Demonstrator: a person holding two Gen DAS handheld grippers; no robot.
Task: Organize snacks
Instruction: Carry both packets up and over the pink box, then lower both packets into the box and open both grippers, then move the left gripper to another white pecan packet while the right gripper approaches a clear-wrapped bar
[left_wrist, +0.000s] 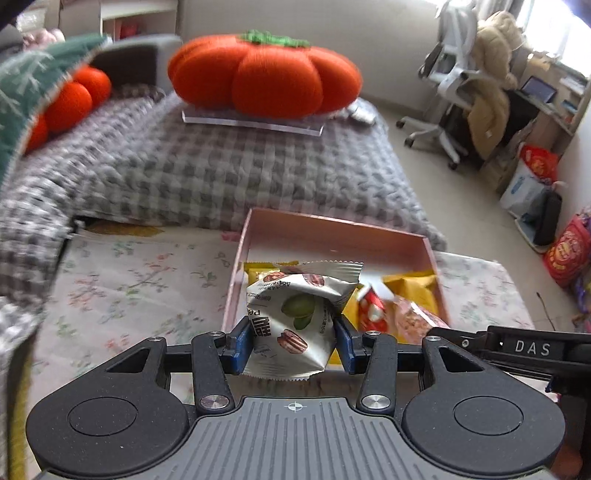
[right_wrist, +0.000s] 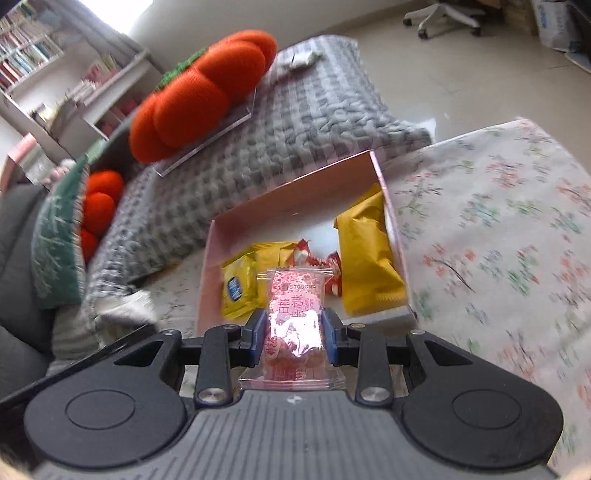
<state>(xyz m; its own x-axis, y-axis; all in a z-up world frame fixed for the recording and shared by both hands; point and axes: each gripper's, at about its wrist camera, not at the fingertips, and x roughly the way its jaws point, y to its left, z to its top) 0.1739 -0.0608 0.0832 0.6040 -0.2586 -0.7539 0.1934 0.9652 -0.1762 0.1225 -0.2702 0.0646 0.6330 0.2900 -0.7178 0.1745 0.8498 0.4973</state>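
My left gripper is shut on a white nut snack packet printed with pecans and a green nut, held at the near edge of the pink box. My right gripper is shut on a clear pink snack packet, also at the near side of the pink box. That pink packet and the right gripper's arm show at the right in the left wrist view. Inside the box lie yellow packets and small red-and-white candies.
The box sits on a floral sheet. Behind it lies a grey checked blanket bearing a large orange pumpkin cushion on a clear board. A green pillow lies left. An office chair and bags stand on the floor at right.
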